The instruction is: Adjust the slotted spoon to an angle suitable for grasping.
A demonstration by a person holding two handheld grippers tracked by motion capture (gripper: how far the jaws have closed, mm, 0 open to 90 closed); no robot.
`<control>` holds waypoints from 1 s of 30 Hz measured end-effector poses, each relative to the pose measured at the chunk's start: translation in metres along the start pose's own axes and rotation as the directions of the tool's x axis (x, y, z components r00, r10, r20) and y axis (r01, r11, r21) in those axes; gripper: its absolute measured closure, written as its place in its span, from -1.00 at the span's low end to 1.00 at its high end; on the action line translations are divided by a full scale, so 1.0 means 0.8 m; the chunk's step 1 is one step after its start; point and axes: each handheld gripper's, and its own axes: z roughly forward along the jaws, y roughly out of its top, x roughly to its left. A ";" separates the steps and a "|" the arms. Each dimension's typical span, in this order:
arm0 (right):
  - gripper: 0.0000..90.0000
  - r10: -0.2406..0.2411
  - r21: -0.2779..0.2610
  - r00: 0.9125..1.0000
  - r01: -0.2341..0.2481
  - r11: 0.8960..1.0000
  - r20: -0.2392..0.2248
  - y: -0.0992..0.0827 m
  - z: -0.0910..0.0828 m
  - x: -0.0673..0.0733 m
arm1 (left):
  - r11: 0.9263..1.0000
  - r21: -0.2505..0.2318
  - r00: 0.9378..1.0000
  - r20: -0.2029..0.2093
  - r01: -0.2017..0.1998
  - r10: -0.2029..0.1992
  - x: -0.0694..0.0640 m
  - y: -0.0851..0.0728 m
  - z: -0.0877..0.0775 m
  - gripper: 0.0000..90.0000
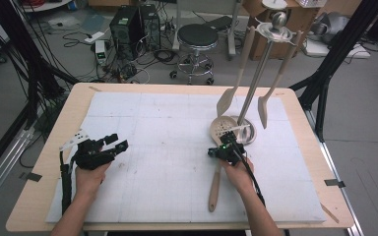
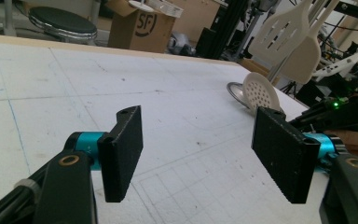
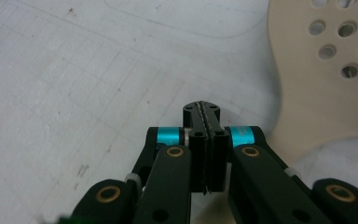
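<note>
A white mat (image 1: pixel 167 147) covers my desk (image 1: pixel 54 147). My right gripper (image 3: pixel 204 116) hides the skimmer (image 1: pixel 215 182) neck, so I cannot tell whether anything is pinched; its fingers are pressed together just beside the perforated head. My left gripper (image 1: pixel 115 144) is well apart, fingers (image 2: pixel 123 149) spread wide and empty.

left claw (image 2: pixel 198 156): black textured pads, teal collars | right claw (image 3: pixel 204 140): brass pivot screws, green light
</note>
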 end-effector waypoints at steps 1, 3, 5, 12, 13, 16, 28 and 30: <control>1.00 0.019 0.007 1.000 -0.019 1.000 0.007 -0.003 -0.003 0.000 | 1.000 -0.001 1.000 -0.001 0.002 -0.002 0.000 0.000 0.000 -0.24; 1.00 0.019 -0.002 1.000 -0.019 1.000 0.018 -0.008 -0.007 -0.001 | 1.000 0.003 1.000 0.000 0.003 -0.003 -0.001 0.000 0.000 -0.24; 1.00 0.023 -0.008 0.999 -0.023 1.000 0.032 -0.013 -0.012 -0.002 | 1.000 0.002 1.000 0.000 0.002 -0.002 -0.001 0.000 0.000 -0.24; 1.00 0.039 -0.038 0.996 -0.036 0.999 0.083 -0.033 -0.030 -0.006 | 1.000 0.004 1.000 0.000 -0.001 0.001 -0.001 0.000 0.001 -0.24; 1.00 0.045 -0.042 0.995 -0.041 0.998 0.085 -0.035 -0.032 -0.008 | 1.000 0.004 1.000 0.000 0.000 0.000 -0.001 0.000 0.001 -0.24; 1.00 0.067 -0.047 0.994 -0.063 0.997 0.088 -0.040 -0.037 -0.012 | 1.000 0.004 1.000 0.000 -0.003 0.003 -0.002 0.000 0.000 -0.24; 1.00 0.132 -0.111 0.991 -0.127 0.986 0.034 -0.063 -0.083 -0.035 | 1.000 0.007 1.000 -0.002 -0.005 0.006 -0.001 -0.001 0.003 -0.24; 1.00 0.148 -0.098 0.988 -0.144 0.985 0.039 -0.072 -0.091 -0.042 | 1.000 0.011 1.000 -0.004 -0.006 0.006 -0.002 -0.001 0.003 -0.24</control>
